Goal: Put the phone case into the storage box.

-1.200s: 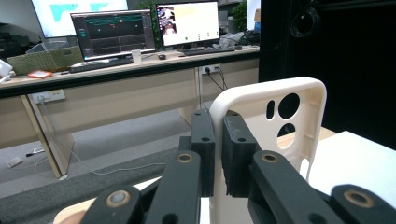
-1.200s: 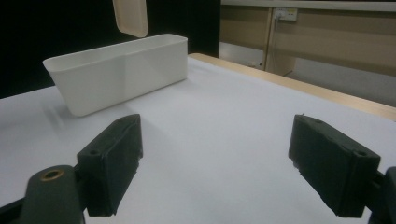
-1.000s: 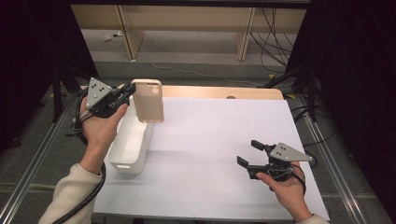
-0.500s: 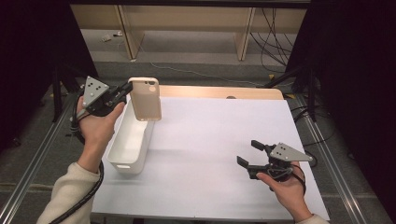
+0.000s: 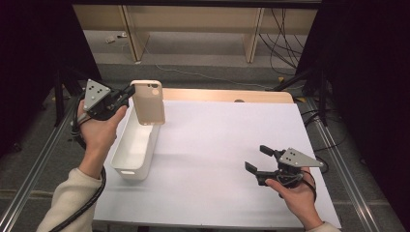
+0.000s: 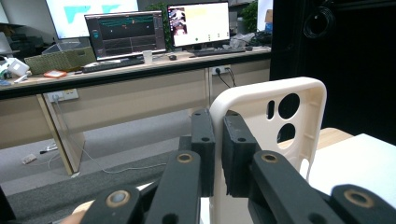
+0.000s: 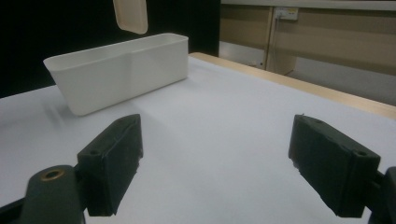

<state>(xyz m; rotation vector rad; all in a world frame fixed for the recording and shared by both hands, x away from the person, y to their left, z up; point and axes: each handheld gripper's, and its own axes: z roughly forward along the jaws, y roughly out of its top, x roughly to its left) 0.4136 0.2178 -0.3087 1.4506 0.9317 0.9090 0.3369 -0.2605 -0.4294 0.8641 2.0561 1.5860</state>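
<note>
A cream phone case (image 5: pixel 148 102) hangs upright in the air over the far end of a white oblong bin (image 5: pixel 126 162). My left gripper (image 5: pixel 129 92) is shut on the case's upper left edge. In the left gripper view the two black pads (image 6: pixel 204 151) clamp the rim of the phone case (image 6: pixel 280 135), whose camera holes face me. My right gripper (image 5: pixel 258 160) rests low over the white table at the near right, open, with nothing between its jaws. In the right gripper view the bin (image 7: pixel 116 69) stands ahead at the left, the case's lower end (image 7: pixel 131 15) hanging above it.
A white sheet (image 5: pixel 217 154) covers the table, with a wooden edge (image 5: pixel 227 94) at the far side. Metal rails run along both sides. Behind the table are a wooden desk frame and cables on the floor.
The left gripper and phone case have shifted slightly left and up over the bin's far end. The right gripper has stayed where it was.
</note>
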